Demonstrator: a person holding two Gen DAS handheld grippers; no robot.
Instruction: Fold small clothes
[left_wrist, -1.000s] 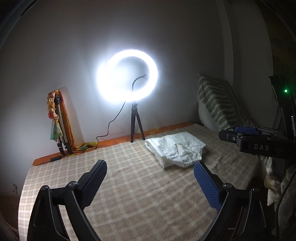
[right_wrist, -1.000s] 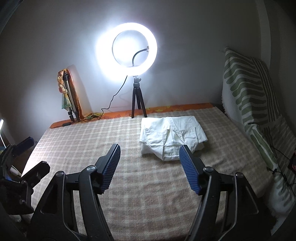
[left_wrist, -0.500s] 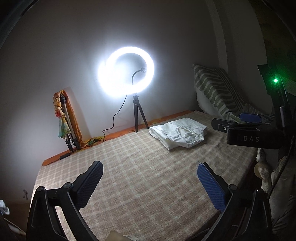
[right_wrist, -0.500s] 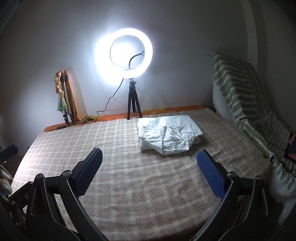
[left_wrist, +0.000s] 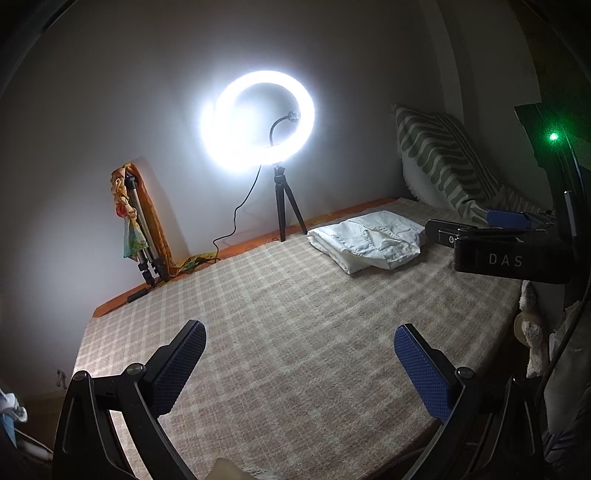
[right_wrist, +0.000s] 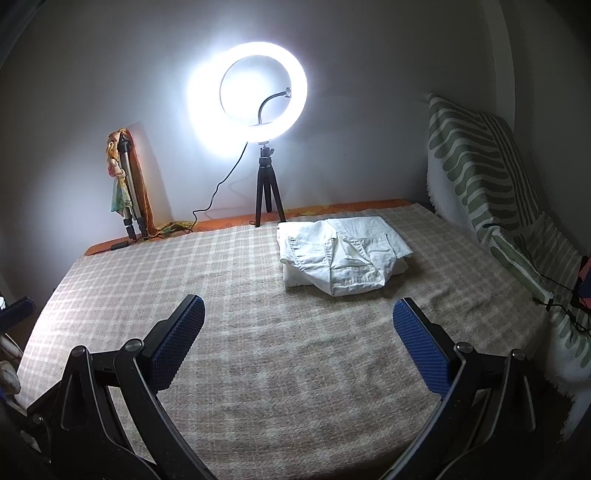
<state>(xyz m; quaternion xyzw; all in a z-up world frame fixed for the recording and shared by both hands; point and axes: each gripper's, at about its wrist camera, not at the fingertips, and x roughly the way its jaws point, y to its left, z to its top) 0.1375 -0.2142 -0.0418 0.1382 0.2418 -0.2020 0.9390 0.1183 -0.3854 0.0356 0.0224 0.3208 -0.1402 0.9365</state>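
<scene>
Both the left hand-held gripper (left_wrist: 299, 354) and right hand-held gripper (right_wrist: 298, 328) are spread wide and empty, the right having just opened. The white shirt (right_wrist: 341, 253) lies bundled far right on the bed (right_wrist: 184, 280); pinching several layers together could drag the whole bundle.

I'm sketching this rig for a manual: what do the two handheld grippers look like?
Both match: the left gripper and right gripper have black angular arms with round pivot bolts, ending in flat blue dimpled pads. In the left view, the right gripper's black body reads "DAS" and shows a green light.
</scene>
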